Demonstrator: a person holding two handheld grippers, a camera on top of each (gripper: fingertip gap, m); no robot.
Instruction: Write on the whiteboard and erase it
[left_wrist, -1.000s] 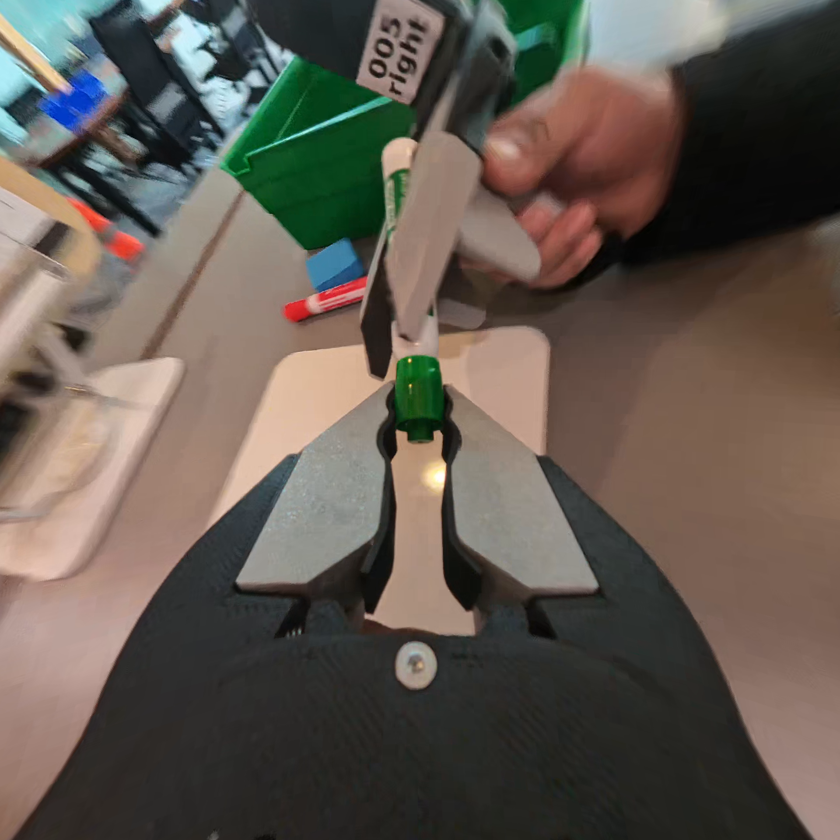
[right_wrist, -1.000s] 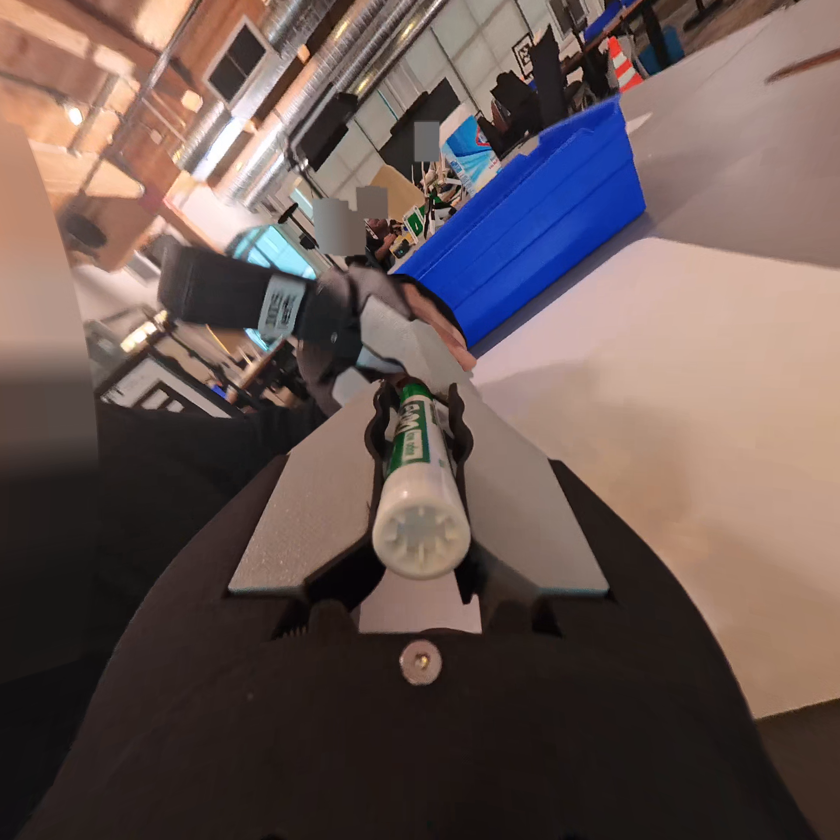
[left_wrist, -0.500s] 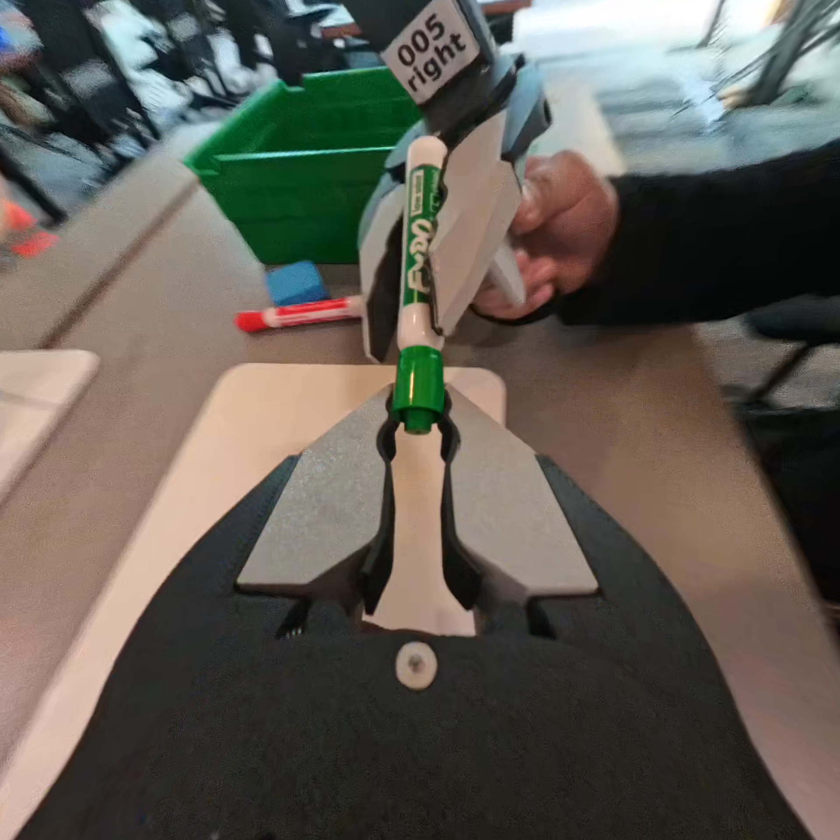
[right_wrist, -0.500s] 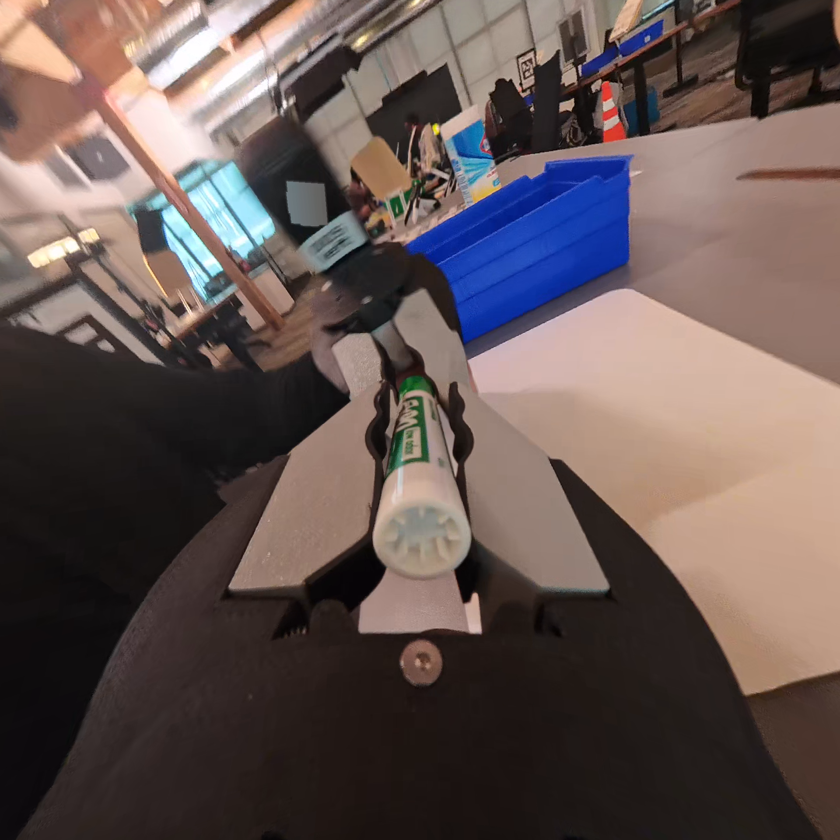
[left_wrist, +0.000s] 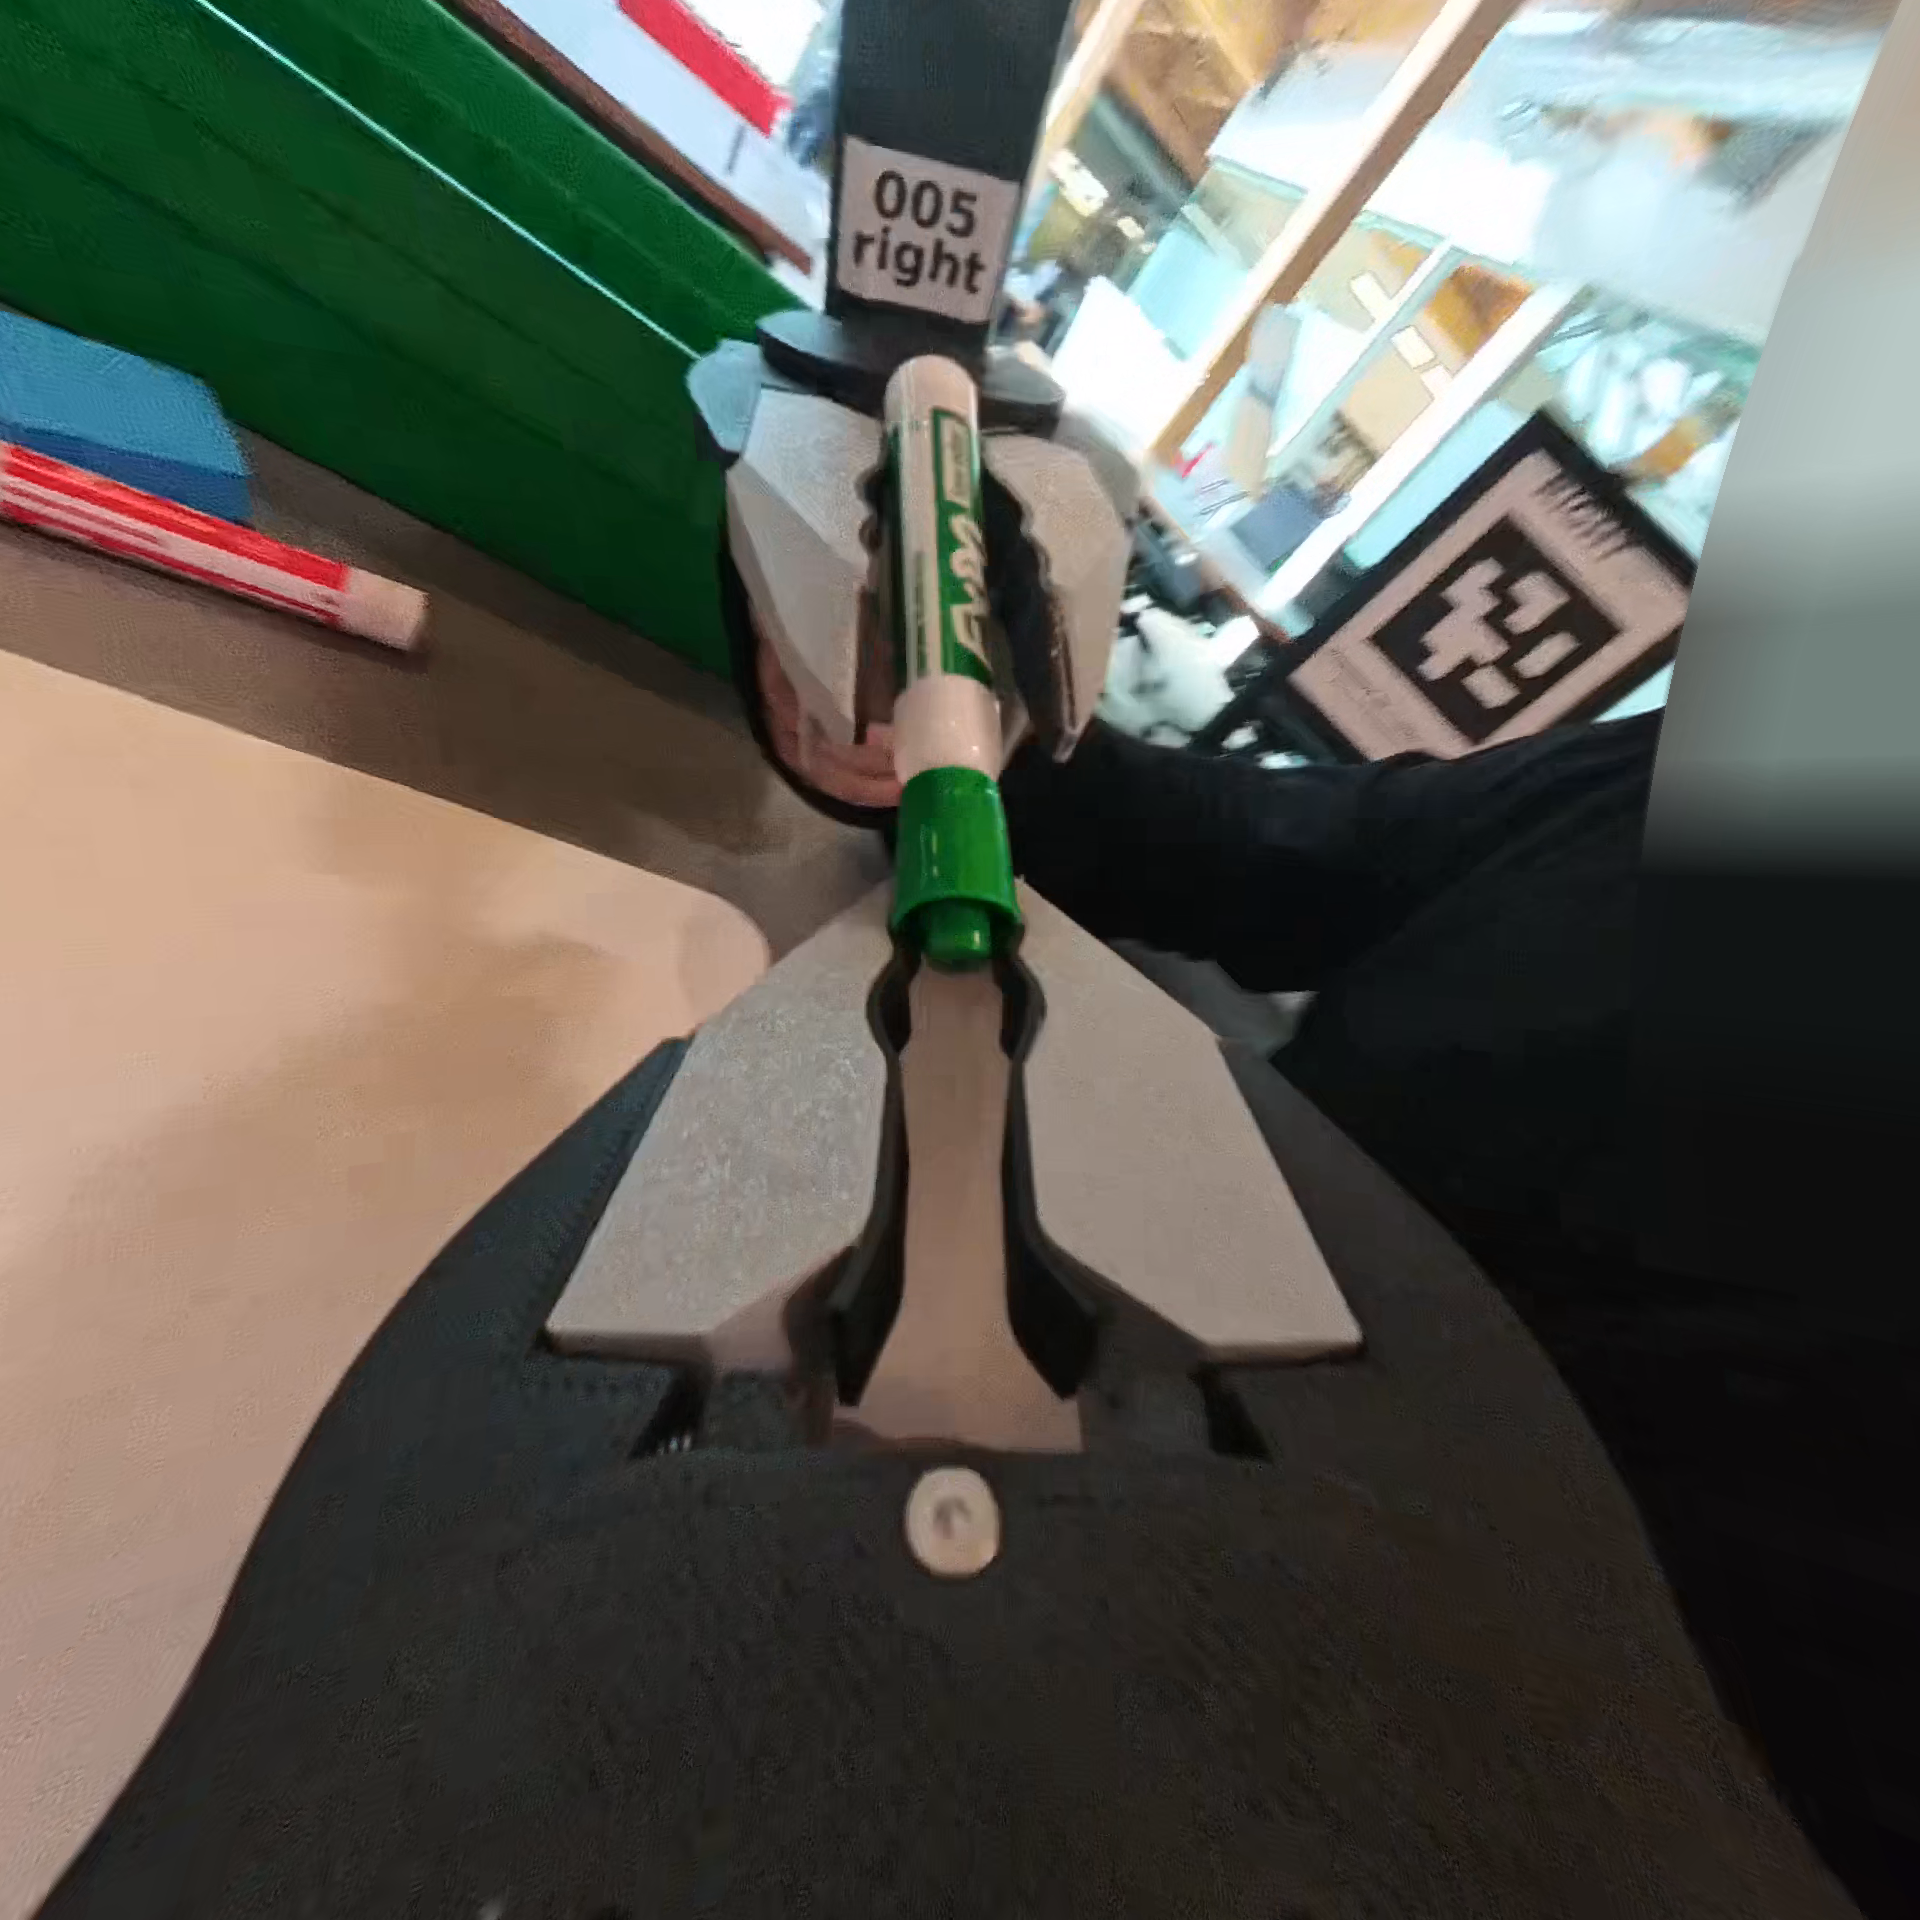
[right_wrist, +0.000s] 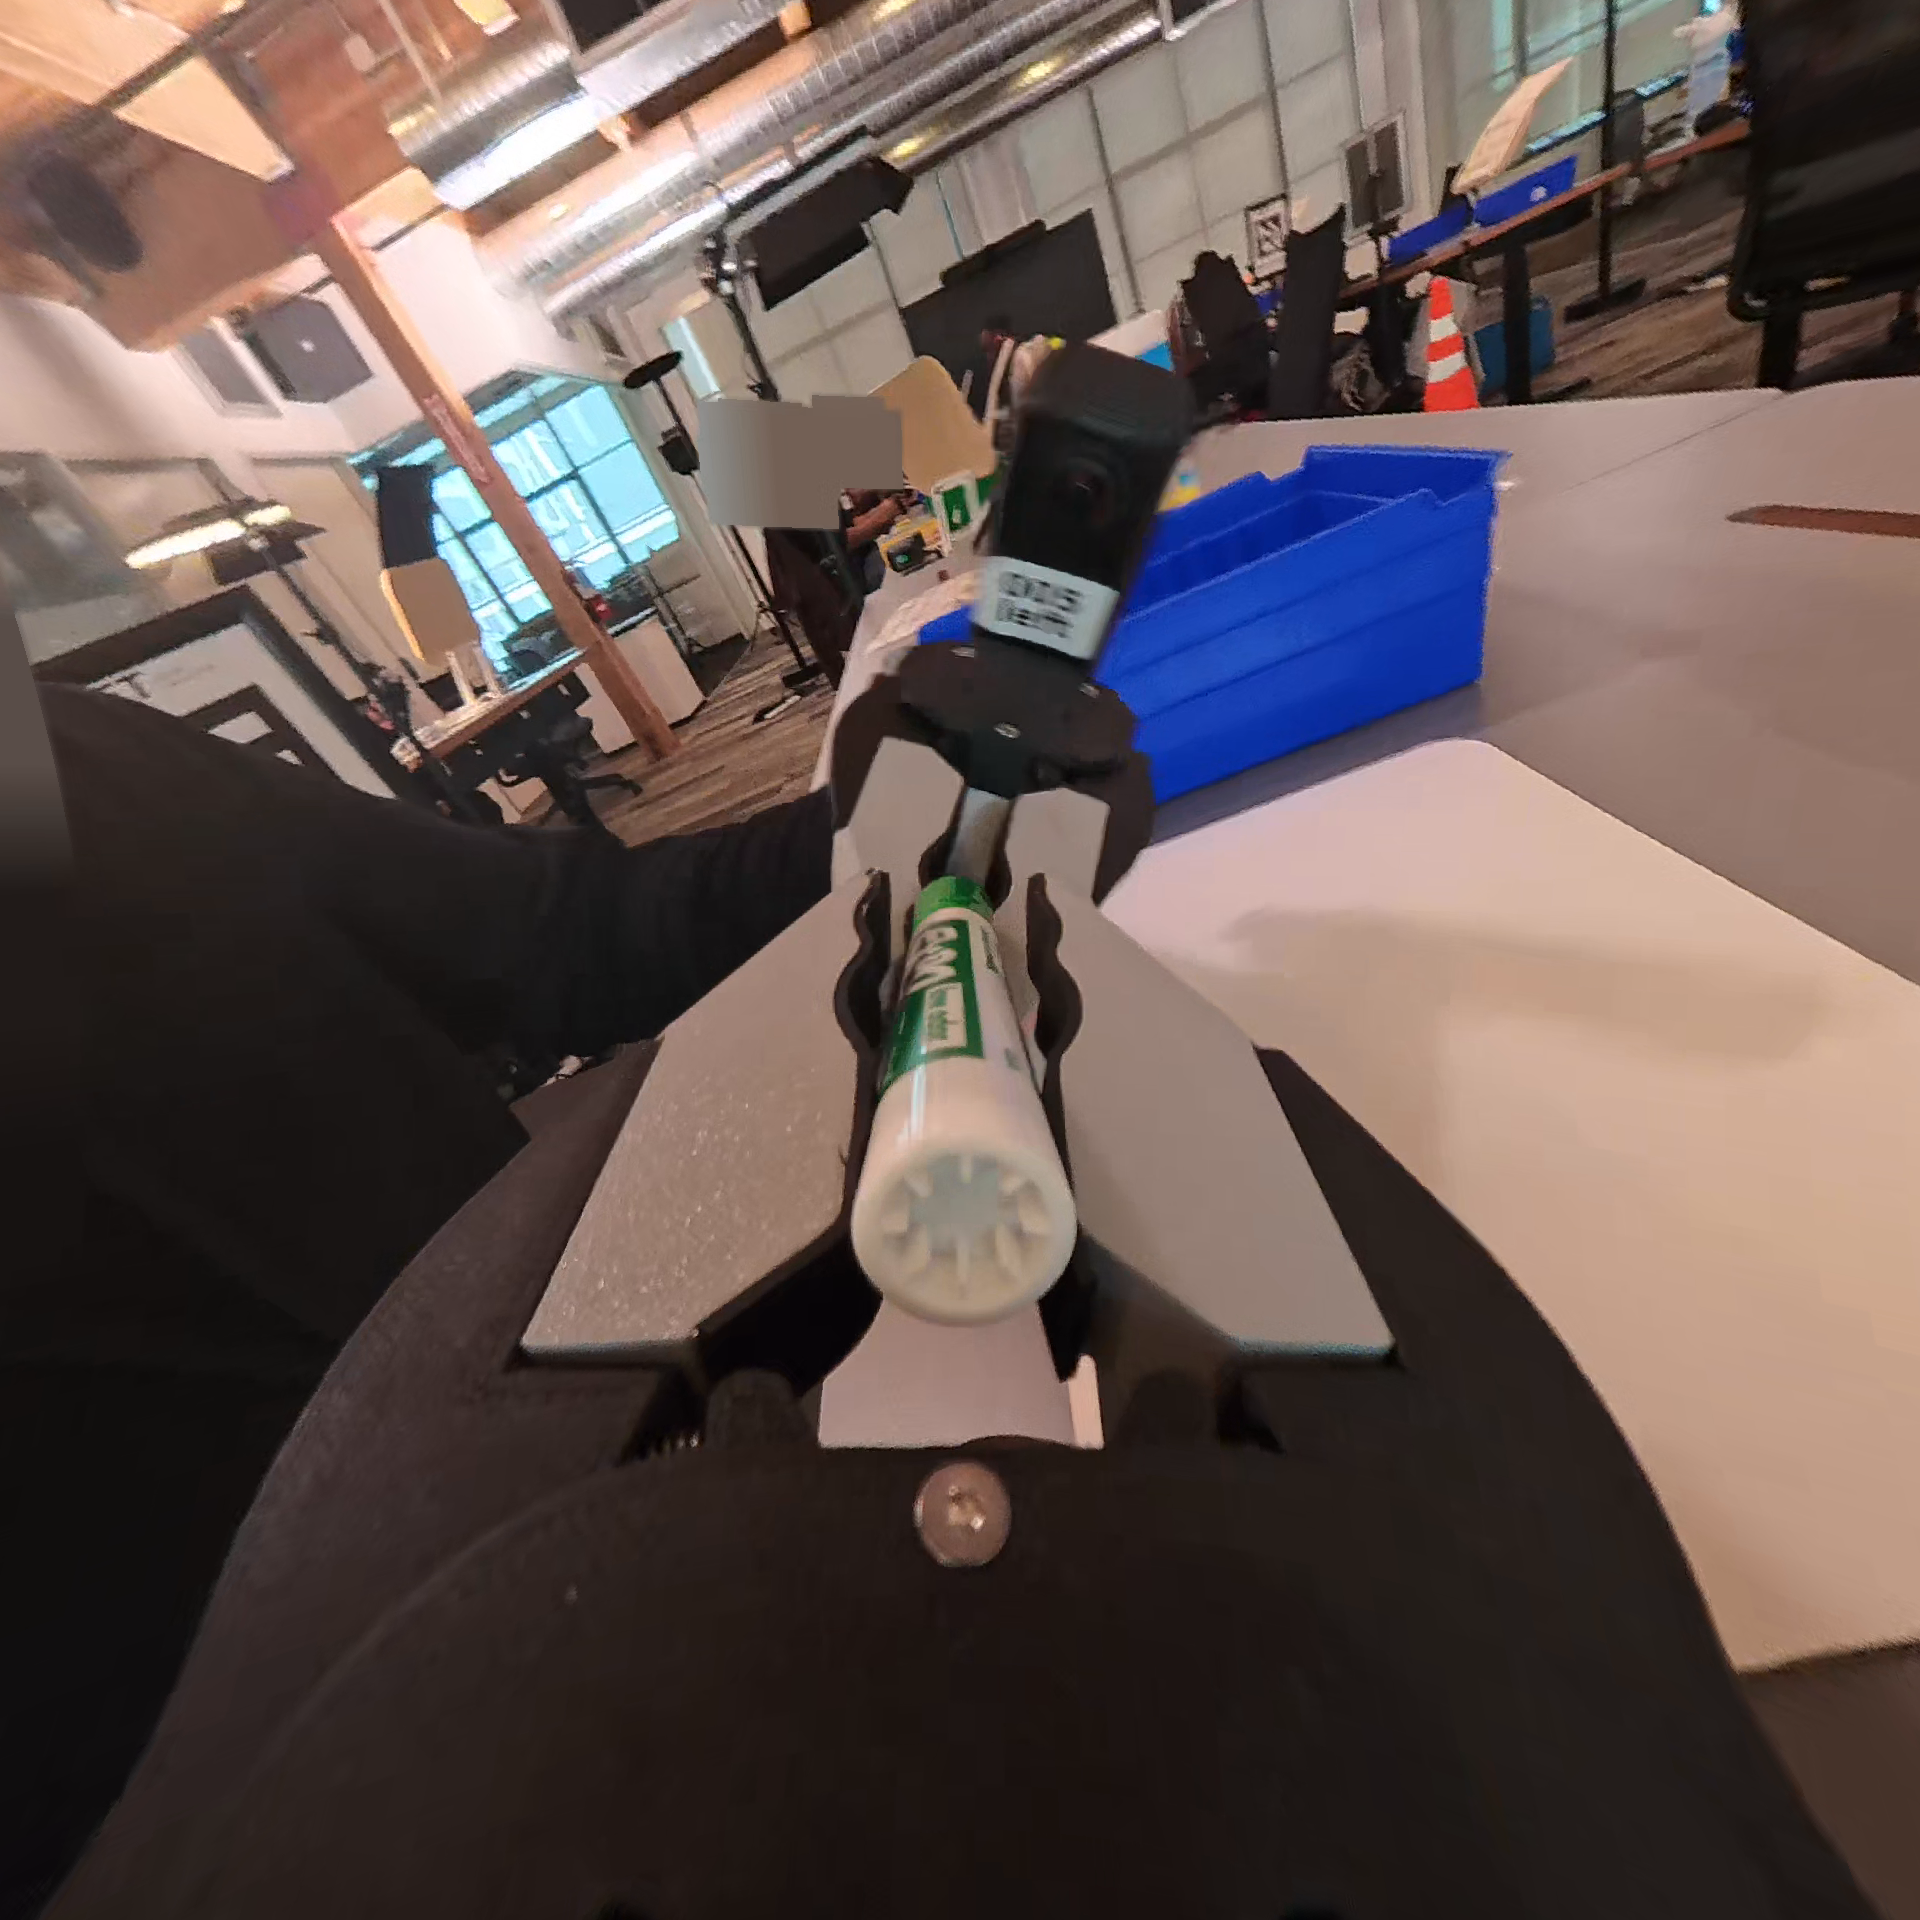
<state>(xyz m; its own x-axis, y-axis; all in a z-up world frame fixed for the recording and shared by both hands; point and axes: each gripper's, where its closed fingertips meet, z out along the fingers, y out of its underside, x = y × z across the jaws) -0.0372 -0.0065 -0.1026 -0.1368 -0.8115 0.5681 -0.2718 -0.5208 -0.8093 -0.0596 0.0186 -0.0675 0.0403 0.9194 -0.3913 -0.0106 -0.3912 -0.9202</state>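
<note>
Left wrist view showed the left gripper (left_wrist: 951, 961) pinching the cap (left_wrist: 951, 873) tip shallowly; it could slip while the right gripper (left_wrist: 940, 582) clamped the marker (left_wrist: 935, 561).

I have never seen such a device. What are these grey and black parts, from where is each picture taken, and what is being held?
A person holds two hand-held grippers, each with a camera looking along its two grey fingers. In the left wrist view, the left gripper closes on the green cap of a green marker; the right gripper faces it, gripping the barrel. The right wrist view looks along that same marker. Below lies the whiteboard, with a red marker, a blue eraser and a green bin behind it.
</note>
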